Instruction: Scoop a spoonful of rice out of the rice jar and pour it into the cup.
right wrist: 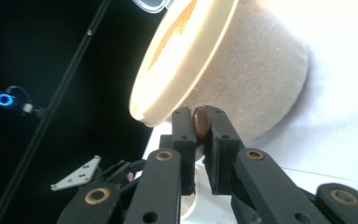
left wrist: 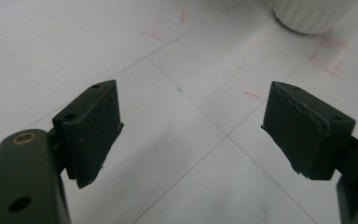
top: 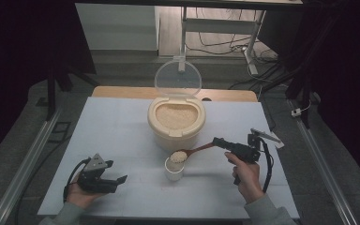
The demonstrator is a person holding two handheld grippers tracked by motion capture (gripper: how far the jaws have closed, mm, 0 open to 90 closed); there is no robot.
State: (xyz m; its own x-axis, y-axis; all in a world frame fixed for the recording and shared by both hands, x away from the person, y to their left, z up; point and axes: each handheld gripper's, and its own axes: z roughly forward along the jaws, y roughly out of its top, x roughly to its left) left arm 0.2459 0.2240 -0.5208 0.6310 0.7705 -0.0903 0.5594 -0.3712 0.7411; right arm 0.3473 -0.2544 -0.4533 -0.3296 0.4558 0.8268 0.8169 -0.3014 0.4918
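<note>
A cream rice container (top: 176, 123) stands mid-table with its clear lid (top: 177, 78) tipped up and rice inside. Just in front of it is a small white cup (top: 174, 170). A wooden spoon (top: 193, 151) heaped with rice hovers over the cup's mouth. My right gripper (top: 218, 141) is shut on the spoon's handle; in the right gripper view the brown handle end (right wrist: 201, 122) sits pinched between the jaws, with the container (right wrist: 242, 70) beyond. My left gripper (top: 116, 171) rests low at the front left, open and holding nothing (left wrist: 191, 121). The cup's base (left wrist: 307, 16) shows far ahead of it.
The table (top: 117, 126) is covered in white with faint red marks (left wrist: 328, 58). A wooden edge (top: 122, 92) shows behind it. Metal rails (top: 23, 168) run along both sides, and cables lie on the floor behind. The left gripper's grey plate (right wrist: 77, 176) shows in the right gripper view.
</note>
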